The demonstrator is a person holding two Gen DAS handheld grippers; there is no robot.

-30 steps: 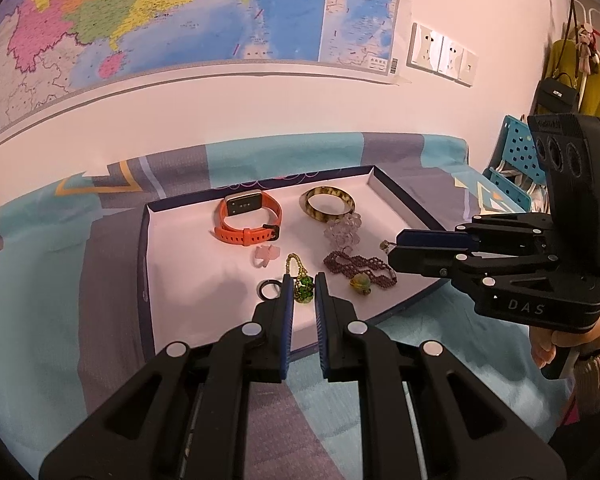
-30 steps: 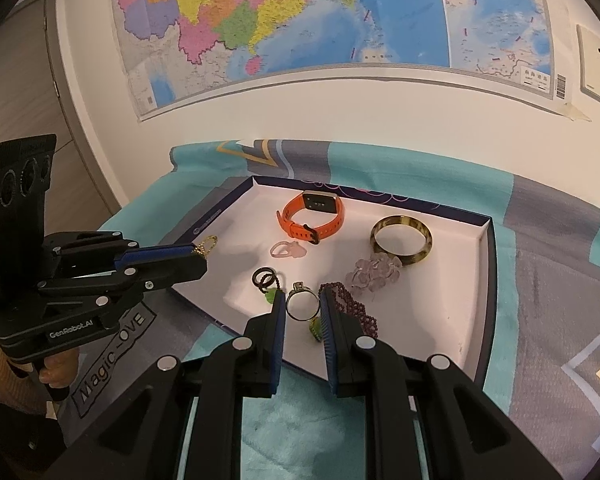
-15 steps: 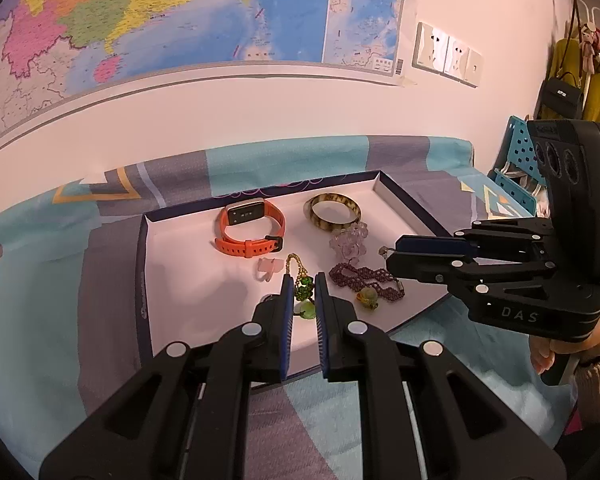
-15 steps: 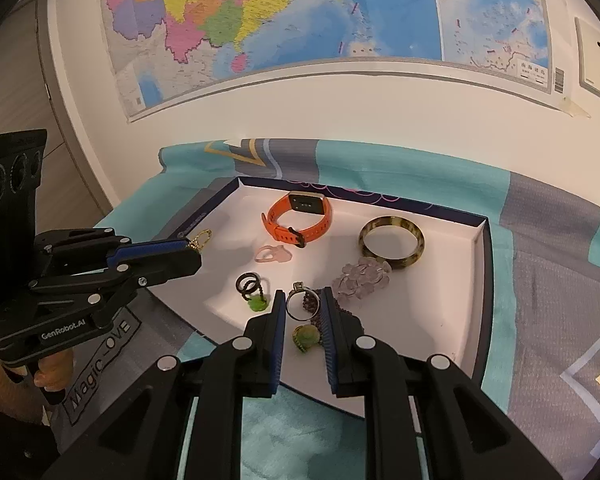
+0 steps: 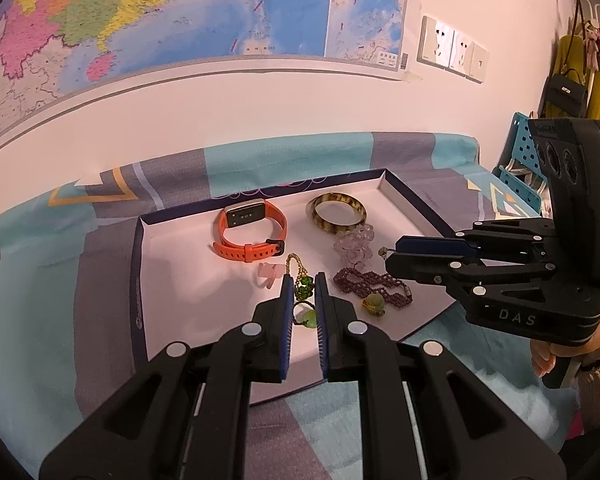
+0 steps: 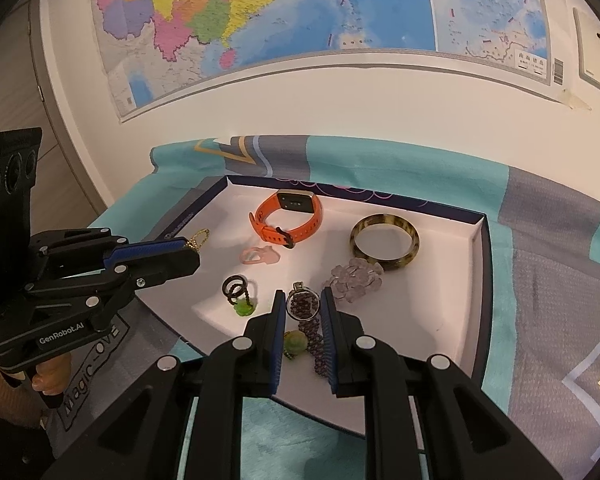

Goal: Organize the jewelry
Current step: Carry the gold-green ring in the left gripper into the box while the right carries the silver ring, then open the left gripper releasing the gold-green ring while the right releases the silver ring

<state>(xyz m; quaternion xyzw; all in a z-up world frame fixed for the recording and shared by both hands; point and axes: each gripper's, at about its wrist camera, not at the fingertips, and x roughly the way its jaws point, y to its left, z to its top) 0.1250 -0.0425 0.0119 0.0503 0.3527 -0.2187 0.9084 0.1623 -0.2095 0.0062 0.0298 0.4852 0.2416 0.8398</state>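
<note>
Left wrist view: left tongs [image 5: 302, 280] pinch gold ball chain [image 5: 294, 262], right tongs [image 5: 390, 254] clamp round metal ring [image 6: 299, 289].

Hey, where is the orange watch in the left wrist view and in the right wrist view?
Left wrist view: orange watch lies just left of centre, at the back of the white tray.
Right wrist view: orange watch lies near the centre, towards the tray's far edge.
Shared landmark: the brown bangle, to the watch's right in both.
</note>
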